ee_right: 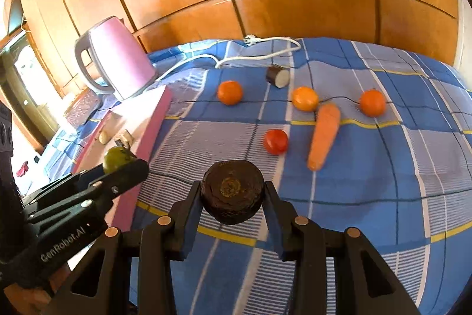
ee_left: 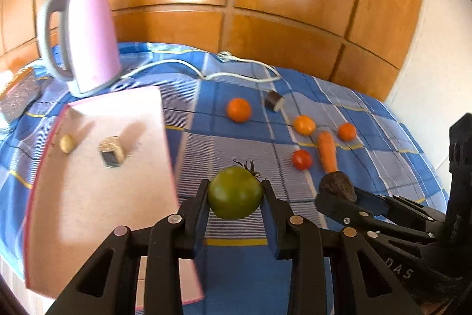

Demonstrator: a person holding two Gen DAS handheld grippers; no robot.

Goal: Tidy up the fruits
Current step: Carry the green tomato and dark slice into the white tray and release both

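My left gripper (ee_left: 235, 191) is shut on a green tomato (ee_left: 235, 193) and holds it above the blue checked cloth, just right of the pink board (ee_left: 97, 191). My right gripper (ee_right: 232, 194) is shut on a dark beetroot (ee_right: 232, 191); it shows in the left wrist view too (ee_left: 337, 185). The left gripper with the green tomato (ee_right: 118, 158) shows at the left of the right wrist view. On the cloth lie three orange fruits (ee_right: 229, 92) (ee_right: 305, 98) (ee_right: 372, 102), a red tomato (ee_right: 275, 141), a carrot (ee_right: 323, 135) and an aubergine piece (ee_right: 277, 76).
A pink kettle (ee_left: 88, 40) stands at the back left with its white cord (ee_left: 236, 74) across the cloth. Two small pieces (ee_left: 66, 143) (ee_left: 112, 151) sit on the pink board. A sponge-like block (ee_left: 17, 93) lies at the far left. Wooden panels stand behind.
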